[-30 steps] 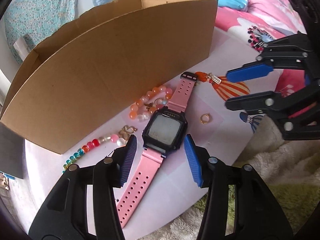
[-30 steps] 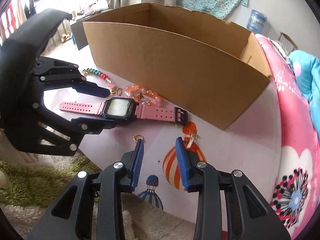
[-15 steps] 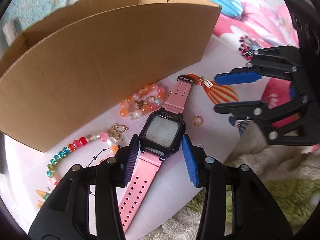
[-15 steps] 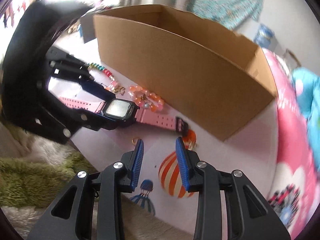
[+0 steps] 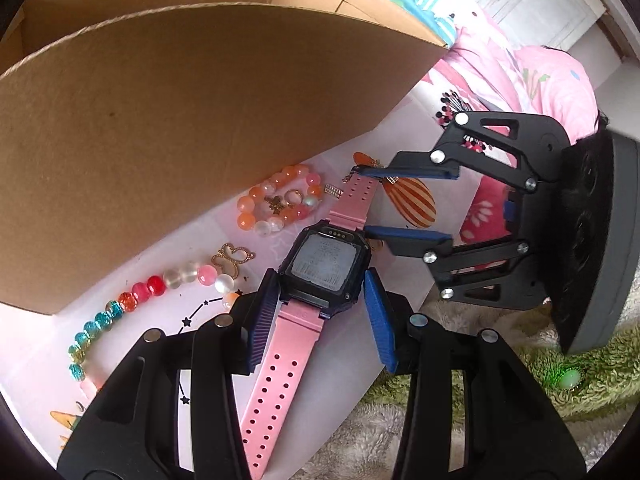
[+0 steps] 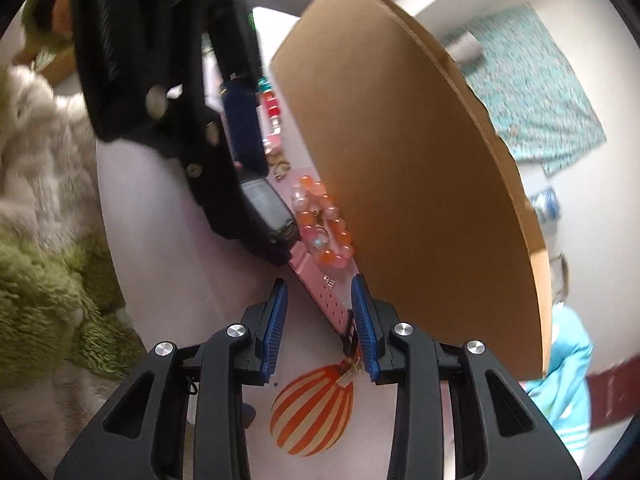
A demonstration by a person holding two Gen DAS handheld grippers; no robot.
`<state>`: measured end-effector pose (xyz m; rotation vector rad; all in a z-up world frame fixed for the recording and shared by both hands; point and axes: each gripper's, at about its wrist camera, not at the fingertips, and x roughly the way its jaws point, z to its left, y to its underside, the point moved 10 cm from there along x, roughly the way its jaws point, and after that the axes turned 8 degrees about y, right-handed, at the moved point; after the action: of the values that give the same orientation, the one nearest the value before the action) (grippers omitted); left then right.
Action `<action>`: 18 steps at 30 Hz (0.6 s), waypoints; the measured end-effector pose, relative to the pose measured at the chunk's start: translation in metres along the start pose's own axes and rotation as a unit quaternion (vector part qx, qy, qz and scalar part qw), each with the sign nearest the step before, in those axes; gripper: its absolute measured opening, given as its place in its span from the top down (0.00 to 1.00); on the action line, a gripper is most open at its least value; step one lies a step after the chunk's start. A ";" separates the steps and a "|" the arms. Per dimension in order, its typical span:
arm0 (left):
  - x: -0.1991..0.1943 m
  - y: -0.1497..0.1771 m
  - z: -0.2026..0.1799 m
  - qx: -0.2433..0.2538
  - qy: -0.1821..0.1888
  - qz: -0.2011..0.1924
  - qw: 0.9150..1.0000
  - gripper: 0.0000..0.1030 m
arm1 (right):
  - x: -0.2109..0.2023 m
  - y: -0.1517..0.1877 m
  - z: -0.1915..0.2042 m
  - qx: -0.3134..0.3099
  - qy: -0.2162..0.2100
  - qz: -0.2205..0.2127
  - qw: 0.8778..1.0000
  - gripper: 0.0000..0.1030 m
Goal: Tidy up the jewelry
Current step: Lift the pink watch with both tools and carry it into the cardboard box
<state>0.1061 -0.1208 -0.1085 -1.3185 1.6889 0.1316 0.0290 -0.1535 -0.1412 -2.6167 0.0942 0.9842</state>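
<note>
**Both grippers spread around the pink watch**

My left gripper (image 5: pixel 320 312) has its blue pads (image 5: pixel 262 320) apart, one on each side of the watch (image 5: pixel 322 268) where the black case meets the lower strap; the left pad looks to be against the case edge, while a gap shows at the right pad. My right gripper (image 6: pixel 318 320) is also spread, straddling the far strap end near the buckle, and I cannot tell whether either pad touches it.

The watch lies flat on the pale pink table (image 5: pixel 200 244), its strap running from 6 o'clock up toward 1 o'clock in the left wrist view. At 10 o'clock from the case sits a coiled orange-and-pink bead bracelet (image 5: pixel 280 204) with a small gold charm inside it. At 9 o'clock lies a gold butterfly pendant (image 5: pixel 233 259), and beyond it a multicoloured bead strand (image 5: pixel 148 294) trails toward 8 o'clock. A small gold bar charm (image 5: pixel 333 191) lies just beside the upper strap.

Behind all this, from 9 to 12 o'clock, stands the wall of a cardboard box (image 5: pixel 180 120). An orange striped balloon print (image 6: pixel 312 412) on the table shows between my right fingers at 6 o'clock.
</note>
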 end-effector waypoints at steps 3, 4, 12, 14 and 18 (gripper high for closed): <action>0.001 -0.001 0.000 0.000 0.001 -0.002 1.000 0.59 | 0.002 -0.002 0.005 -0.008 -0.001 0.007 1.000 0.91; 0.002 -0.003 0.000 -0.001 0.000 -0.002 1.000 0.59 | 0.002 -0.003 0.006 -0.003 -0.006 0.009 1.000 0.92; -0.012 0.006 -0.011 0.029 -0.069 -0.019 0.997 0.60 | -0.001 -0.007 -0.004 0.067 -0.055 0.021 0.996 0.95; -0.017 0.012 -0.008 0.028 -0.095 -0.023 0.995 0.60 | -0.001 -0.006 -0.007 0.078 -0.060 0.023 0.995 0.95; -0.022 0.029 -0.008 0.045 -0.161 -0.007 0.986 0.62 | 0.005 -0.009 -0.019 0.099 -0.073 0.026 0.992 0.95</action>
<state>0.0776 -0.0982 -0.1013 -1.1711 1.3967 0.2436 0.0467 -0.1509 -0.1285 -2.3661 0.2139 1.1203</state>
